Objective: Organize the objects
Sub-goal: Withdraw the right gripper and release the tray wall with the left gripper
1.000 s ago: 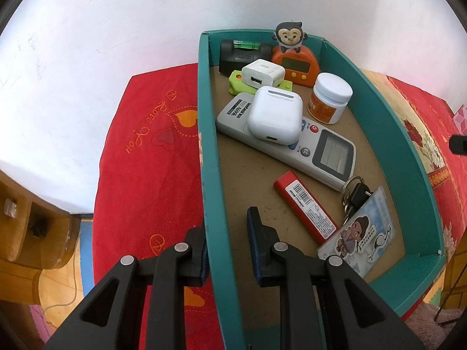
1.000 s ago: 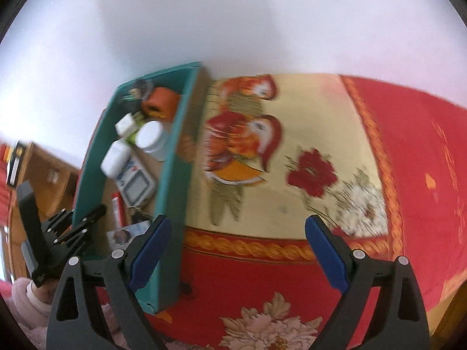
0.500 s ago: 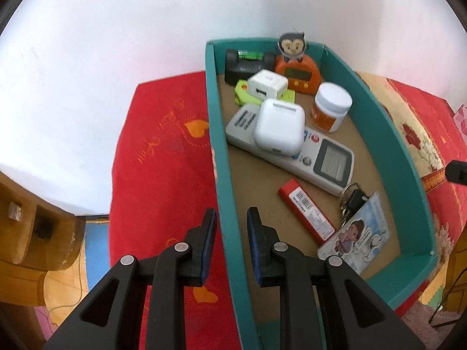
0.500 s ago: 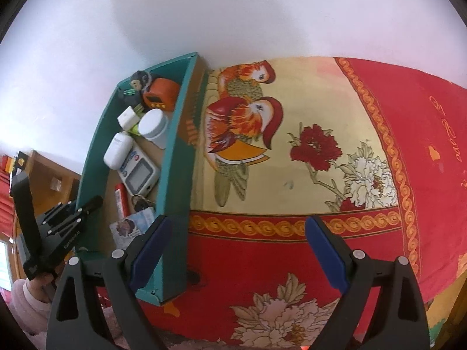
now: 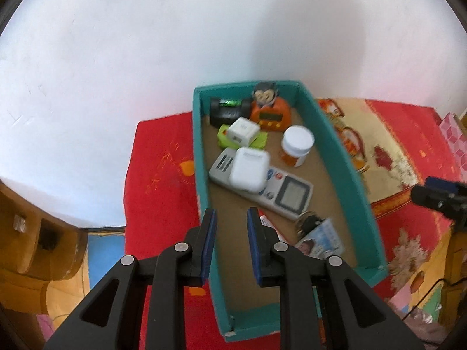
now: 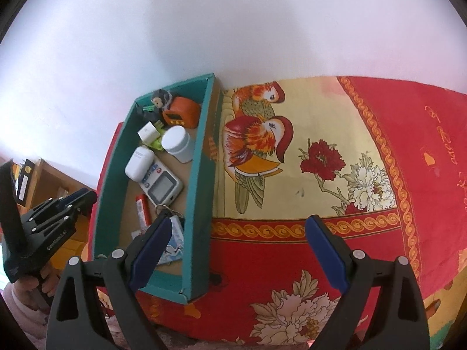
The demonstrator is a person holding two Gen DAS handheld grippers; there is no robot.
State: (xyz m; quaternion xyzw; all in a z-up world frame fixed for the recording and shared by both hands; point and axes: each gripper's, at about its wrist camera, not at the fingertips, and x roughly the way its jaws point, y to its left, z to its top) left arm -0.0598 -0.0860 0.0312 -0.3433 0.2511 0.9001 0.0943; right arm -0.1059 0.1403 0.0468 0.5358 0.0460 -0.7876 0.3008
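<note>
A teal box point(image 5: 344, 157) point(image 6: 201, 186) sits on the red and yellow cloth by the wall. It holds a grey remote point(image 5: 289, 192), a white earbud case point(image 5: 249, 169), a white charger point(image 5: 242, 131), a white-capped jar point(image 5: 297, 145), an orange clock point(image 5: 271, 113), a red stick point(image 6: 141, 208) and keys with a card point(image 5: 319, 237). My left gripper point(image 5: 229, 227) is open and empty, lifted above the box's left wall. My right gripper point(image 6: 236, 233) is wide open and empty over the cloth, right of the box.
A white wall stands behind the table. Wooden furniture point(image 5: 32, 233) is at the left, below the table's edge. The cloth with the bird print point(image 6: 256, 143) spreads to the right of the box. The table's front edge is close below both grippers.
My left gripper has let go of the box's left wall, opened a little and drawn back and up. My right gripper has stayed open and shifted slightly over the cloth.
</note>
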